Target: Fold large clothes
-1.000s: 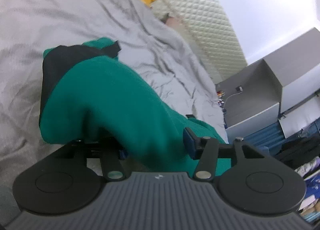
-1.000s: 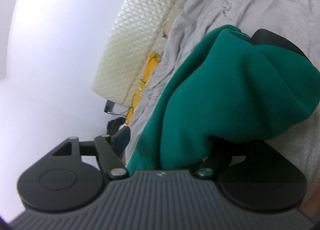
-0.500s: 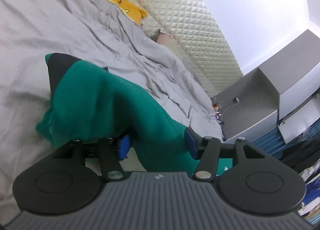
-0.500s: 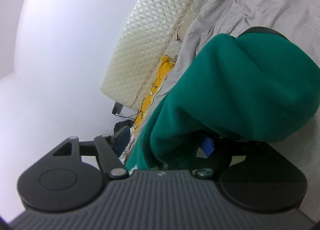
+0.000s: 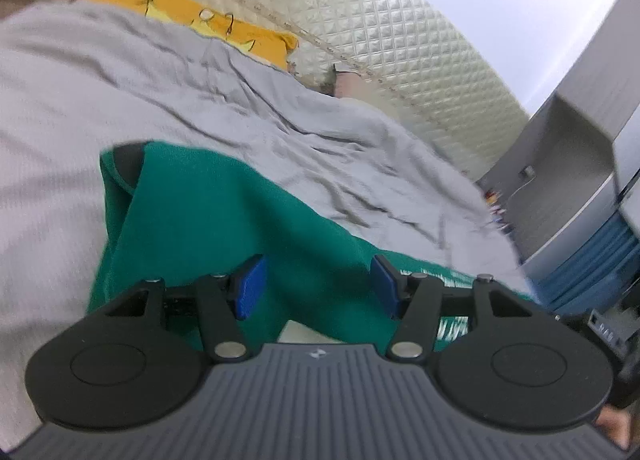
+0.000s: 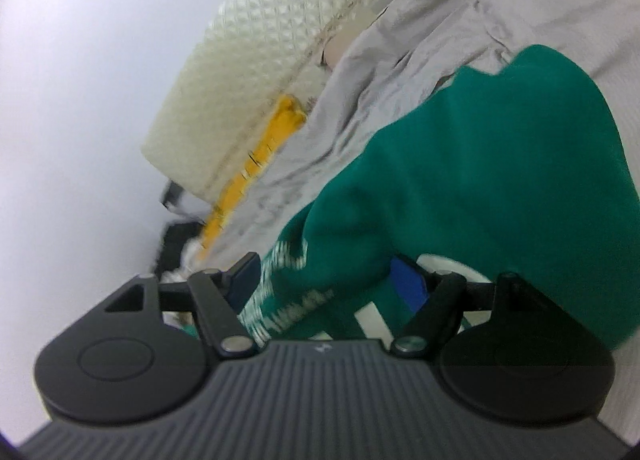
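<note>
Now the green garment (image 5: pixel 224 220) lies spread on the grey bedsheet (image 5: pixel 120 72), its near part running under and between the fingers of both grippers; in the left wrist view the left gripper (image 5: pixel 318 286) hangs over the cloth with its two blue pads (image 5: pixel 250 286) standing well apart, and the green fabric shows in the gap between them without either pad pressing on it, so the jaws read as wide and holding nothing. A dark collar or lining (image 5: pixel 126 162) shows at the far left corner of the garment; white lettering (image 5: pixel 452 326) shows on the cloth near the right finger. In the right wrist view the right gripper (image 6: pixel 326 280) likewise has its jaws set wide; a thick fold of the green garment (image 6: pixel 500 180) bulges between the fingers and partly covers the right blue pad (image 6: pixel 408 286), while the left pad stands just beside the cloth; whether the right pad touches the cloth cannot be told through the blur. White printed lettering (image 6: pixel 288 300) sits on the cloth between the fingers. Beyond the bed, a quilted cream headboard (image 5: pixel 380 20) runs along the wall; a yellow cloth (image 5: pixel 192 20) lies at its foot; a grey cabinet (image 5: pixel 572 164) stands to the right.
</note>
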Tool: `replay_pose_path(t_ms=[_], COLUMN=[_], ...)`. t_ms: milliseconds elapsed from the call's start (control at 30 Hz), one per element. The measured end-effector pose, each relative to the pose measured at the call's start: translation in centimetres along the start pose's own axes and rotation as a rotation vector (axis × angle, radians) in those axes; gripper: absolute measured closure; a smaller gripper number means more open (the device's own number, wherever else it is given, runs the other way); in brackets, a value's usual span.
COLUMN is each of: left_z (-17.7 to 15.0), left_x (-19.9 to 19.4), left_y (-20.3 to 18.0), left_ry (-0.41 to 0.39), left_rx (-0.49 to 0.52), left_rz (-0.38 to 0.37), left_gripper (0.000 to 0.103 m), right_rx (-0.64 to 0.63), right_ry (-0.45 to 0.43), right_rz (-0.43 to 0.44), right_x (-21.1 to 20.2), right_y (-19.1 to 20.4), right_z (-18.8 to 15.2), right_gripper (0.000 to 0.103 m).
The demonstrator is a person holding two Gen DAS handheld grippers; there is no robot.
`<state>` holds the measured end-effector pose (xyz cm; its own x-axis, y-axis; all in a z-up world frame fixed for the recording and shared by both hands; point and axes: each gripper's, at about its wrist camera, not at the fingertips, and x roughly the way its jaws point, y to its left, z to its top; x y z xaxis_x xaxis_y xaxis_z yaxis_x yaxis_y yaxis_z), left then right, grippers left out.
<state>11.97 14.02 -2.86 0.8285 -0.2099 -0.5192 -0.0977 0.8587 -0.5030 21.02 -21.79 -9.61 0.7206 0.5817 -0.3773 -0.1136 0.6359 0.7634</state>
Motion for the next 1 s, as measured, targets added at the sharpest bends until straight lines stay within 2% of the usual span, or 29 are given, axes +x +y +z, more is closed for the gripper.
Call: replay_pose_path(t_ms=[133, 267, 433, 533, 667, 867, 1000], left_z=[0.3, 0.6, -0.2, -0.6, -0.6, -0.4, -1.2], left_x=[3.4, 7.1, 10.2, 11.0, 11.0, 8.2, 4.9], left_y=[0.0, 0.5, 1.1, 1.5, 1.0, 0.0, -1.6], left_ry=[-0.004, 0.013, 0.004, -0.001, -0.006, -0.027, -0.07], left_rx=[0.114, 0.162, 0.207, 0.228, 0.27, 0.263, 0.282], left_rz=[0.081, 0.136, 0.165, 0.169, 0.182, 0.105, 0.045], left_gripper=[0.04, 0.038, 0.036, 0.034, 0.032, 0.025, 0.022], right_rx=[-0.098, -0.206, -0.409, -0.438, -0.415, -0.416, -0.448], right_ry=[0.003, 0.003, 0.008, -0.014, -0.027, -0.046, -0.086], right_rz=[-0.063, -0.109, -0.178, -0.183, -0.171, -0.192, -0.17], right_x=[2.7, 5.2, 7.9, 8.5, 8.2, 6.5, 4.3], right_y=[0.2, 0.6, 1.0, 0.7, 0.4, 2.1, 3.8], right_z=[0.1, 0.0, -1.2, -1.6, -1.3, -2.1, -2.9], right_gripper=[0.031, 0.031, 0.031, 0.031, 0.03, 0.029, 0.028])
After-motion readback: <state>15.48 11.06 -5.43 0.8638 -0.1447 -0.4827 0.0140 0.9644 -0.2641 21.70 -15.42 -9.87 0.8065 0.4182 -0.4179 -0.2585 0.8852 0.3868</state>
